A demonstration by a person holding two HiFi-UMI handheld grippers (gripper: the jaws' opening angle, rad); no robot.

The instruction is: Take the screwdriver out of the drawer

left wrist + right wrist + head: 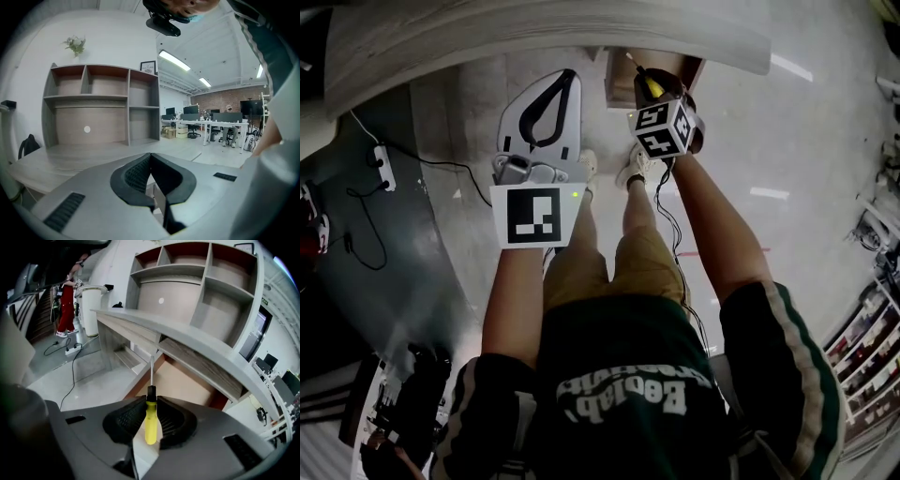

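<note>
Now right claw (151, 400) pinches screwdriver (150, 423) above open drawer (187, 380), left claw (151, 155) pressed together.

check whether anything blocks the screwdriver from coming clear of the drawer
Nothing visible does. The right gripper is shut on the screwdriver by its yellow handle, over the open drawer, with nothing against the shaft.

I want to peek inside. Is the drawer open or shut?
Open. The drawer sticks out from under the desk, its wooden bottom showing beyond the screwdriver in the right gripper.
</note>
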